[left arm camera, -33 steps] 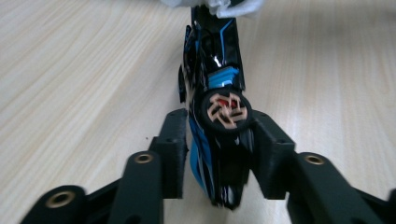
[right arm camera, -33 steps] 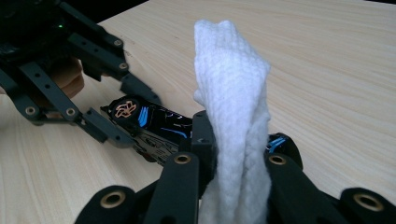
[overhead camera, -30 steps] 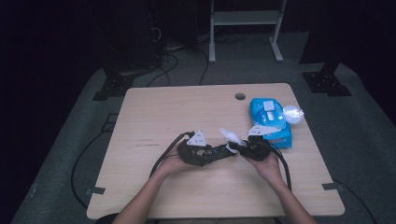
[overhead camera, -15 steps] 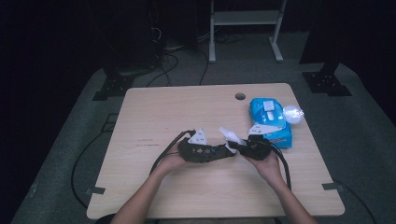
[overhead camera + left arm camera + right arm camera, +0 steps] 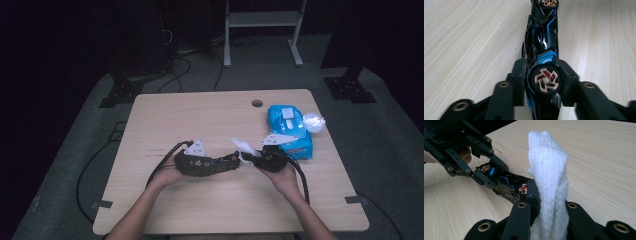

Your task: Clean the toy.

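Toy car [image 5: 543,62]: clamped in left gripper [image 5: 544,82], lower centre; copper wheels visible. White wipe [image 5: 550,182]: pinched by right gripper [image 5: 549,220]. High view adds blue wipe pack [image 5: 289,131], right.

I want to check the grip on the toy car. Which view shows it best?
The left gripper view: the left gripper clamps the black toy car at a wheel. The right gripper view shows it farther off; the high view shows it small.
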A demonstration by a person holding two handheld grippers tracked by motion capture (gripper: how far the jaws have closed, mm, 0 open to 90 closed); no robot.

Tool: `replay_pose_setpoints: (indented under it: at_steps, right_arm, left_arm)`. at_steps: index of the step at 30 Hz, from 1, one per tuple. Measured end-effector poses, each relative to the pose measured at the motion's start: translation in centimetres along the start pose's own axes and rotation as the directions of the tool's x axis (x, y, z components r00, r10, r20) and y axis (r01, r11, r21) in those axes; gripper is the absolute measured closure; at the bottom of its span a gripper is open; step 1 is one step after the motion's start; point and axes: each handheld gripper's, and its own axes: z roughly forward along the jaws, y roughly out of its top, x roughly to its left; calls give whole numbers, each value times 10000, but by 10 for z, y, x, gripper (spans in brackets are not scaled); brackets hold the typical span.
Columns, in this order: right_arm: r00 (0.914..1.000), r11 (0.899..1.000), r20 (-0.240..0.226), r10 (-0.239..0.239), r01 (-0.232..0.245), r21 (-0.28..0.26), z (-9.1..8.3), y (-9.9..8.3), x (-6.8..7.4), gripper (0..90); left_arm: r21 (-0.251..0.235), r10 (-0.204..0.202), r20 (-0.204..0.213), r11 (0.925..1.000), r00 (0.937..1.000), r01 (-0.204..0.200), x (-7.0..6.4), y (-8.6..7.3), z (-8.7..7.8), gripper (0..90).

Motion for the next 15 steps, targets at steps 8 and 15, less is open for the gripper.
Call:
replay_pose_setpoints:
  at_steps: [8,15]
  right_arm:
    - [9992,9992,-84,380,-381,-88,-6,-5,-9,813]
    - [9967,9974,-364,725,-726,1,-4,-11,-18,813]
  left_arm:
    - [1099,624,-192,9921,9979,-599,-4,35,26,417]
    - [2186,867,-188,9725,9961,-805,-4,52,44,431]
